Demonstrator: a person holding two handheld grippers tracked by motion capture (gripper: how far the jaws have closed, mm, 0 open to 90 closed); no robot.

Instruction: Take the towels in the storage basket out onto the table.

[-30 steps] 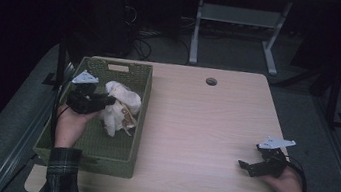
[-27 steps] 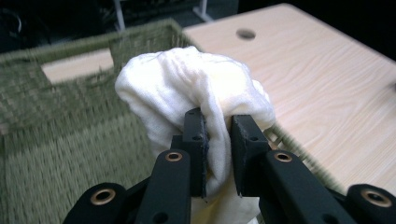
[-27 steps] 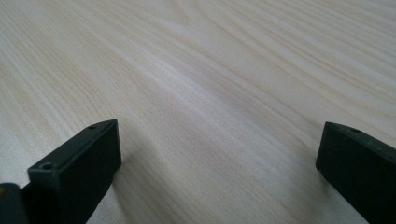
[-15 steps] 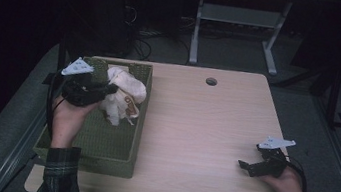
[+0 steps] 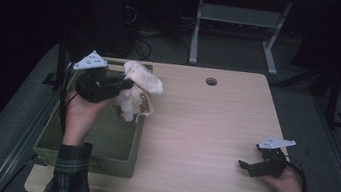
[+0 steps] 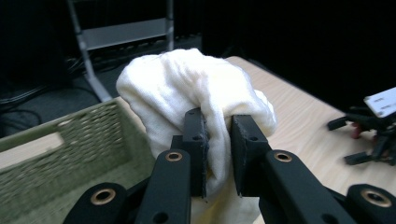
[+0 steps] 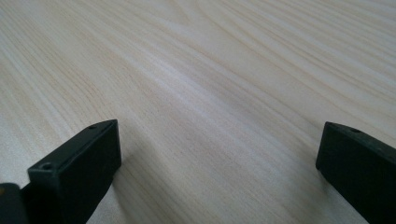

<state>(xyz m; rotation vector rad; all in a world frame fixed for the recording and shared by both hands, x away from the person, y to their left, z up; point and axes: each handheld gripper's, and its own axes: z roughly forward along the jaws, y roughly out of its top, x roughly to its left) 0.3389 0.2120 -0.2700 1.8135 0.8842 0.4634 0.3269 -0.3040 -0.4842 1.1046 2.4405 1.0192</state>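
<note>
Left tool (image 5: 127, 84), upper left of the high view, clamped on a bunched white cloth (image 5: 139, 91) and holding it aloft over the far right corner of the green woven basket (image 5: 84, 157). Cloth hanging down and rightward from the jaws, its loose end just past the basket's right rim, toward open tabletop (image 5: 204, 131). In the left gripper view, fabric (image 6: 196, 93) pinched between nearly closed jaws. Right tool (image 5: 244, 166), lower right, resting on bare wood well apart, jaws spread wide and empty. Likely next: carry rightward, clear of the basket.
</note>
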